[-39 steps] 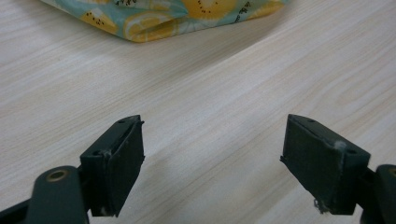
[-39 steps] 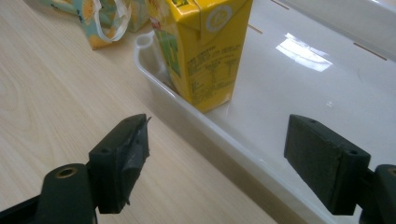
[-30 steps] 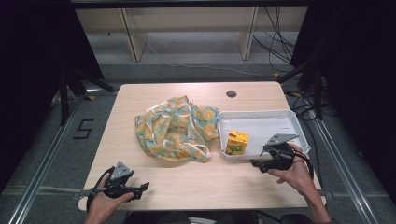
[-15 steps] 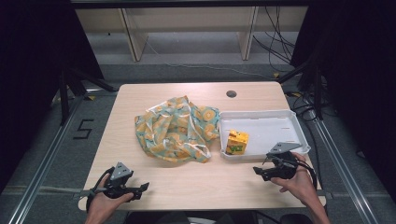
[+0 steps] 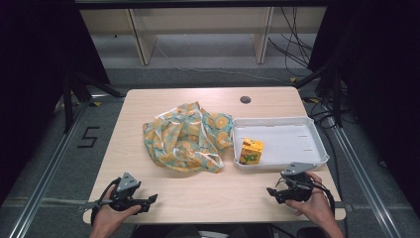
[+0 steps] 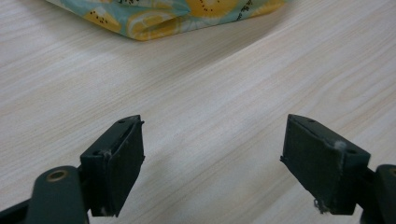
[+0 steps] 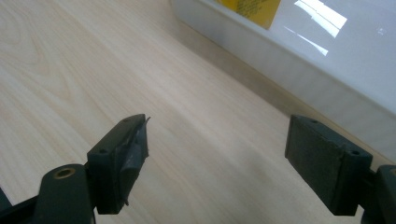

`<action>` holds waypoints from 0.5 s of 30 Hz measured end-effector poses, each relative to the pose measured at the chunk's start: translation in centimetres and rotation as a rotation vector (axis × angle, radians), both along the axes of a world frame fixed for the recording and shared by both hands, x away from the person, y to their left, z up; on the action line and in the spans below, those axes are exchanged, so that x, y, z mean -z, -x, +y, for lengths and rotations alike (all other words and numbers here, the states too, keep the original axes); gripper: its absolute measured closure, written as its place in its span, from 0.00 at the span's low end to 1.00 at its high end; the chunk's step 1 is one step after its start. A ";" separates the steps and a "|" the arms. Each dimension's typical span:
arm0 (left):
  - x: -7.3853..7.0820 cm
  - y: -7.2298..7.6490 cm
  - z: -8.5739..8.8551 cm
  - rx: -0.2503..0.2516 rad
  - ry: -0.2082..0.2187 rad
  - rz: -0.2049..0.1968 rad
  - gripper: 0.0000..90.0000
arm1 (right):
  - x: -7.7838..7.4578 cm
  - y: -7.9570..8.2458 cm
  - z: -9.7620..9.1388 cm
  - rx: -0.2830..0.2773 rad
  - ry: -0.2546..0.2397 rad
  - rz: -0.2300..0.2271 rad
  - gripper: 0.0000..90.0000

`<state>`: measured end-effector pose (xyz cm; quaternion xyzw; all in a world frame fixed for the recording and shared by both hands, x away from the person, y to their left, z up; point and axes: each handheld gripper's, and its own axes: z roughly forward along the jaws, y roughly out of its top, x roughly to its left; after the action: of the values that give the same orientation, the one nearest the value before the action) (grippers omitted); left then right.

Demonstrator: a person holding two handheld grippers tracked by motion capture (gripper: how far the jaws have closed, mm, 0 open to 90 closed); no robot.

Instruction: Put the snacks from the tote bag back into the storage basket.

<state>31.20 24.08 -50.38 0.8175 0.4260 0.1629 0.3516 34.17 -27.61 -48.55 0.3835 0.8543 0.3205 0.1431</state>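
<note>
The yellow carton (image 5: 251,150) stands upright inside the white tray (image 5: 317,148), in the tray's near-left corner, and judging from how things lie, it looks already placed: nothing is being held now. Just left of the tray, touching its left wall, the fruit-print cloth bag (image 5: 185,136) lies crumpled and flat on the worktop (image 5: 208,193); whether anything remains inside it cannot be told, so what is left may be nothing more than dealing with the bag. The right gripper (image 5: 274,191) sits just in front of the tray's near wall, its fingers (image 7: 123,161) released and spread with bare worktop between them. The left gripper (image 5: 152,199) rests well to the left of the tray, near the worktop's front edge, fingers (image 6: 116,158) likewise apart and grasping nothing. The carton's printing shows green and dark marks but is too small to read; on the floor far left of the tray, a marking reads 5 (image 5: 89,137).
</note>
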 end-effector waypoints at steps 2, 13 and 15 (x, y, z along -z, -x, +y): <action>0.0 0.0 0.0 -0.001 -0.006 -0.004 0.22 | 0.0 0.4 -0.1 -0.002 0.012 0.032 0.25; 0.0 0.0 0.1 0.000 -0.013 0.006 0.22 | 1.0 2.0 -0.3 0.005 0.001 0.011 0.25; -0.1 0.0 0.2 0.007 -0.027 0.013 0.22 | 1.0 2.1 -0.4 0.006 0.013 0.009 0.25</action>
<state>31.25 24.27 -50.31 0.8247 0.4231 0.1621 0.3384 32.09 -27.99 -49.60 0.3867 0.8557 0.3128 0.1427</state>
